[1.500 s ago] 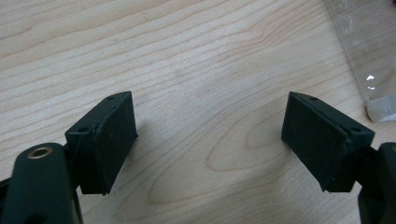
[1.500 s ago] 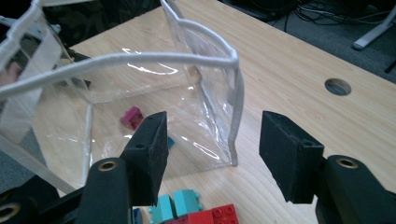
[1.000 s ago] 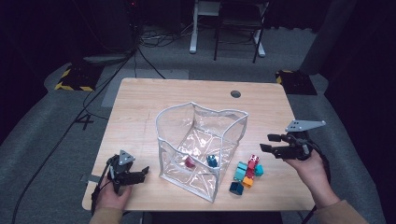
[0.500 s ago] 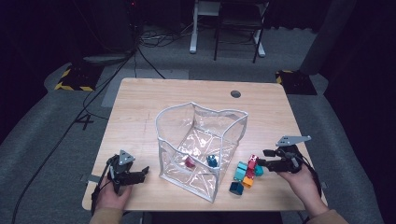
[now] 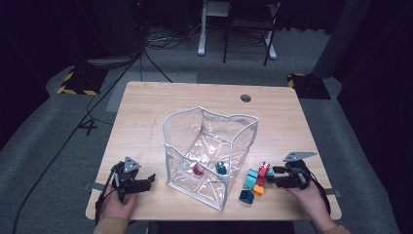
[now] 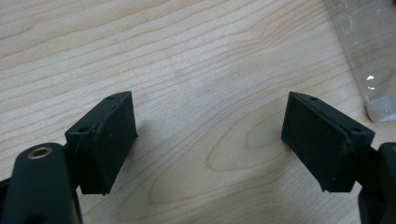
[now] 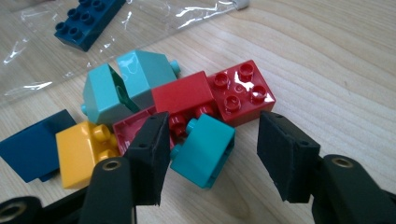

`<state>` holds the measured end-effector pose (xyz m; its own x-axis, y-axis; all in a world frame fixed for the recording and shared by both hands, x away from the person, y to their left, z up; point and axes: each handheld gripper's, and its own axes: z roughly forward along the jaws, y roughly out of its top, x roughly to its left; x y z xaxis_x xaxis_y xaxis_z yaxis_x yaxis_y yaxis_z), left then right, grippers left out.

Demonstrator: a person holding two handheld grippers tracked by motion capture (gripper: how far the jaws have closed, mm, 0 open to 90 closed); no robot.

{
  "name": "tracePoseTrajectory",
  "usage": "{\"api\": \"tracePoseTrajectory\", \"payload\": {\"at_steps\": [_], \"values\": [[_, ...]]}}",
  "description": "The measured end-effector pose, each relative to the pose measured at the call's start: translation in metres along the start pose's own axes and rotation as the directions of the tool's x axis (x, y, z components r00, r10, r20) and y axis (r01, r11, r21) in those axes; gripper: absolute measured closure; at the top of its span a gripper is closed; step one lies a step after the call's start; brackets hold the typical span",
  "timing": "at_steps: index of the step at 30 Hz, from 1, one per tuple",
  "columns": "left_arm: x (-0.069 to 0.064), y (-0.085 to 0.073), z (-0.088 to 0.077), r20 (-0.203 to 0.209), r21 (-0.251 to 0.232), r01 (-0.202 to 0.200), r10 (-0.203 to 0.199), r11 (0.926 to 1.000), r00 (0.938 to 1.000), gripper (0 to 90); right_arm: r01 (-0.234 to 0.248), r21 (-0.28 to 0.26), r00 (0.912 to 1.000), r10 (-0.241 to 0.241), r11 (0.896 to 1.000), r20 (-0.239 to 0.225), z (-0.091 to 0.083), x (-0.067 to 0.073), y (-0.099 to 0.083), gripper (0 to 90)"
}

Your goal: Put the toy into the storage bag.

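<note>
Wooden table [image 5: 160, 107], dark room. Clear plastic bag [image 5: 209, 146] at centre. We hold the right gripper [image 7: 210, 154], jaws apart, around a teal brick [image 7: 203, 149] in the brick pile [image 5: 255, 180]; the left gripper [image 6: 208, 140] gapes, empty.

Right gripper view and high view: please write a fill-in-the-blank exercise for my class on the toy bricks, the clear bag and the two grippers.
1. Between the open jaws of the right gripper lies a small ____ plastic brick.
2. The see-through plastic bag holds ____ bricks.
3. The square red studded brick shows ____ studs on top.
4. The left gripper has only bare ____ between its jaws.

Missing words: teal; two; four; table
</note>
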<state>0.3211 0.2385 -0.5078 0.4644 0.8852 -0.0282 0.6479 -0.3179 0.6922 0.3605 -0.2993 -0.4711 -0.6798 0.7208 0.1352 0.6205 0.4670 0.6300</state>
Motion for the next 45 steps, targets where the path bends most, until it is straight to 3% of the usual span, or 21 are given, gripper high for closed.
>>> {"api": "tracePoseTrajectory", "payload": {"at_steps": [8,10,13,16,30,45], "values": [[0.000,0.000,0.000,0.000,0.000,0.000,0.000,1.0000,1.0000,18.4,-0.004,0.016,0.9991,0.004,1.000,0.043,0.001,-0.008,-0.008,47.1],[0.000,0.000,0.000,0.002,0.001,0.003,-0.003,1.0000,1.0000,18.4,-0.014,0.034,0.9986,0.012,0.999,0.051,0.002,-0.011,-0.009,51.2],[0.000,0.000,0.000,0.000,-0.001,0.002,-0.002,1.0000,1.0000,18.4,0.002,0.052,0.9995,-0.004,0.999,0.032,0.003,-0.010,-0.010,64.8],[0.000,0.000,0.000,0.003,0.001,0.004,-0.004,1.0000,1.0000,18.4,0.002,0.051,0.9994,-0.004,0.999,0.034,0.003,-0.009,-0.010,67.3],[0.000,0.000,0.000,0.002,0.001,0.004,-0.004,1.0000,1.0000,18.4,0.005,0.029,0.9999,-0.006,1.000,0.013,-0.017,-0.002,0.003,67.4],[0.000,0.000,0.000,0.002,0.001,0.003,-0.003,1.0000,1.0000,18.4,0.039,-0.039,0.9990,-0.040,0.998,-0.020,-0.060,0.006,0.040,67.3]]}}
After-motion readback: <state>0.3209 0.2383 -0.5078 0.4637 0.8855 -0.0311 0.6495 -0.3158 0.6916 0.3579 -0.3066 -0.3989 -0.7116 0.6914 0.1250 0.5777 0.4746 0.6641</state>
